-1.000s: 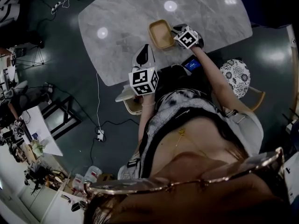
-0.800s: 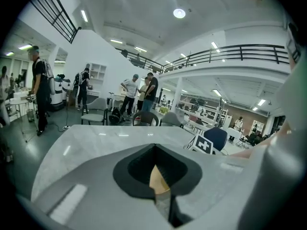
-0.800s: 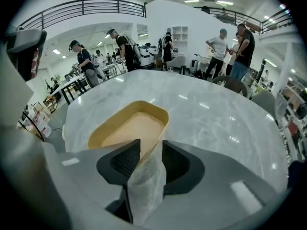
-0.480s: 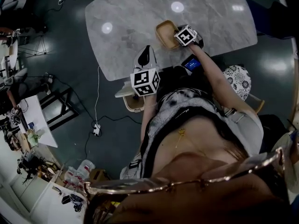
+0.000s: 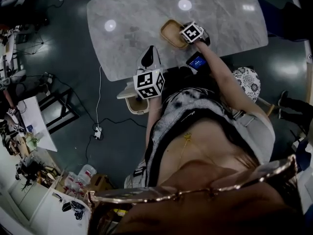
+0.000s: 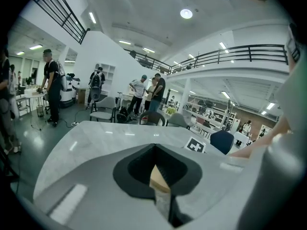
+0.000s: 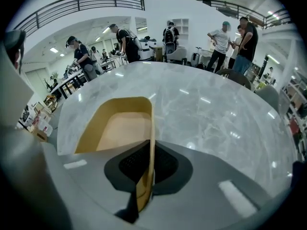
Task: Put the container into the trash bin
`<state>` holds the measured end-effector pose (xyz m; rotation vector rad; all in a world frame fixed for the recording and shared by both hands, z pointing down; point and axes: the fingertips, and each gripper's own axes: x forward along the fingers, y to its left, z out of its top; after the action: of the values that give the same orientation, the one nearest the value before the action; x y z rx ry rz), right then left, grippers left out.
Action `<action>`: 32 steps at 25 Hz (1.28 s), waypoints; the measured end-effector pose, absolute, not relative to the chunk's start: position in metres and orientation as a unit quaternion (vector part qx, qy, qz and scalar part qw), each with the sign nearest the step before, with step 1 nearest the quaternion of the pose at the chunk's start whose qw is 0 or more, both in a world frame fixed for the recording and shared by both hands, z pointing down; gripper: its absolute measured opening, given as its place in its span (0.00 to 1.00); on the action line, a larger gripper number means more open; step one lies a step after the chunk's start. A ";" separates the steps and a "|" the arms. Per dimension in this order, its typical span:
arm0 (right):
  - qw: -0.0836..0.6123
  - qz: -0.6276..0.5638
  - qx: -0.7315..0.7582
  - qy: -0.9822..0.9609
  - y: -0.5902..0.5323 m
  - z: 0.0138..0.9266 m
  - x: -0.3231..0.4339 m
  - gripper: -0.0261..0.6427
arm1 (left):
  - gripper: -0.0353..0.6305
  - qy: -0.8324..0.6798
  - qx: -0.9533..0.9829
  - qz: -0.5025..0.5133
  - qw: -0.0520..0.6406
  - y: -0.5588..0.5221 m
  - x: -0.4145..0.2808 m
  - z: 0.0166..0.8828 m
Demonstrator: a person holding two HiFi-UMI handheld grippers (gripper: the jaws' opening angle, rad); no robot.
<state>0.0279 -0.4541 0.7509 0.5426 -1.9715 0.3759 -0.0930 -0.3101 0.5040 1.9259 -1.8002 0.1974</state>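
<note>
downward and shut: since 1 second ago the right gripper [image 7: 150, 152] has dropped onto the container [image 5: 171, 33] and its jaws went from wide to a pinch. left to right now: left gripper [image 5: 151, 52] hangs at the table [image 5: 220, 18] edge, at the container's 7 o'clock, jaws together on nothing, parked clear i'd judge. container sits on the marble; right jaws clamp its 3 o'clock wall, a thin rim good for lifting. i see no trash bin.
</note>
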 end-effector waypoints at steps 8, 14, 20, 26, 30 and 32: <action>0.516 0.151 0.175 -0.824 -0.448 0.739 0.027 0.08 | 0.05 -0.658 0.708 0.070 0.245 -0.314 -0.084 0.502; 0.498 0.141 0.146 -0.843 -0.455 0.706 0.019 0.08 | 0.05 -0.656 0.711 0.071 0.244 -0.315 -0.076 0.500; 0.500 0.142 0.119 -0.846 -0.453 0.684 0.022 0.08 | 0.05 -0.653 0.713 0.073 0.243 -0.317 -0.067 0.503; 0.506 0.144 0.081 -0.846 -0.445 0.651 0.024 0.08 | 0.05 -0.654 0.713 0.069 0.243 -0.321 -0.065 0.499; 0.502 0.139 0.055 -0.852 -0.436 0.619 0.027 0.08 | 0.05 -0.655 0.712 0.063 0.247 -0.320 -0.062 0.496; 0.497 0.136 0.044 -0.856 -0.432 0.601 0.026 0.08 | 0.05 -0.657 0.710 0.059 0.246 -0.320 -0.063 0.493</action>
<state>0.0259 -0.4320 0.6015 0.1062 -2.0737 0.3282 -0.0626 -0.3196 0.4930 1.9372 -1.7934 0.1609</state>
